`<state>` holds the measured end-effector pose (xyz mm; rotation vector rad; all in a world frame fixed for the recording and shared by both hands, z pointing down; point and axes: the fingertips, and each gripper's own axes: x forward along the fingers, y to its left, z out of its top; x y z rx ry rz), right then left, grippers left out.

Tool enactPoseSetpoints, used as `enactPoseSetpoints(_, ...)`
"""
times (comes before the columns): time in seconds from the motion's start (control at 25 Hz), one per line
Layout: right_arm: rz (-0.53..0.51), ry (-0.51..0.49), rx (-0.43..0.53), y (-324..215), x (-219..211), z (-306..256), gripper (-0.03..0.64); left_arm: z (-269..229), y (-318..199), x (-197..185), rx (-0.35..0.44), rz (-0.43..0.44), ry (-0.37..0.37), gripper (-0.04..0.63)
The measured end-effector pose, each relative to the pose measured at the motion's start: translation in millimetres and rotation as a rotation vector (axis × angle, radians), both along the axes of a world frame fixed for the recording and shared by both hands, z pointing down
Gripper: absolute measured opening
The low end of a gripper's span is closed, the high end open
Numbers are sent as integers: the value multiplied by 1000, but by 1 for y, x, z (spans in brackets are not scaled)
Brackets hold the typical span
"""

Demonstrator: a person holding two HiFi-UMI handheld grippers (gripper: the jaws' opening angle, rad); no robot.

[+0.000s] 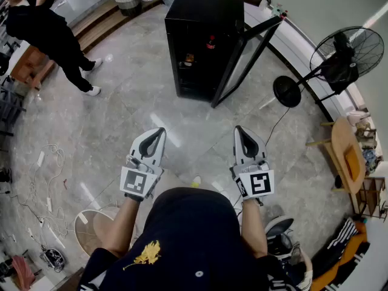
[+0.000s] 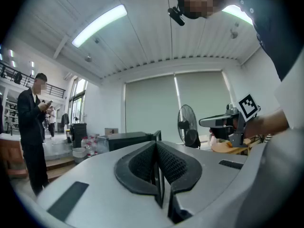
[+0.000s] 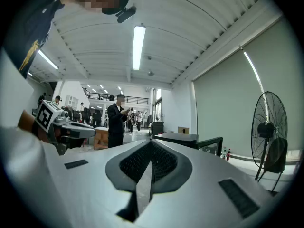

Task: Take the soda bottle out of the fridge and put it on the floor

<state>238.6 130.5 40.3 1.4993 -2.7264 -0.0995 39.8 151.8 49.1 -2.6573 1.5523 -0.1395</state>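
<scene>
Head view: fridge [image 1: 194, 17] stands with its door [image 1: 245, 56] swung open, and the bottle [image 1: 210, 42] is on a shelf inside. Left gripper [image 1: 159, 131] and right gripper [image 1: 238, 129] are well short of it.
Left gripper view: jaws pressed together, nothing between.
Right gripper view: jaws together, empty.

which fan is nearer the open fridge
The black pedestal fan, standing just right of the fridge and its open door. The white fan is far back, at the person's left side.

Left gripper [image 1: 158, 132], right gripper [image 1: 240, 130]: closed, empty
</scene>
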Motion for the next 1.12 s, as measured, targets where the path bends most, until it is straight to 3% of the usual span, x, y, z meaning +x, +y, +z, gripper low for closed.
enactPoseSetpoints(0.28,-4,16,-15,1,11,19,-6,-2,6,17,19,33,-11,17)
enactPoseSetpoints(0.56,10,13,-87,-10,21,49,-6,0,5,25,21,48,-73,17)
enactPoseSetpoints(0.84,54,-13,-86,-21,-19,39,-5,-7,-15,-29,-32,25,-59,18)
enactPoseSetpoints(1.12,122,44,-133,-56,-71,40,-5,-2,-66,-87,-12,120,-9,18)
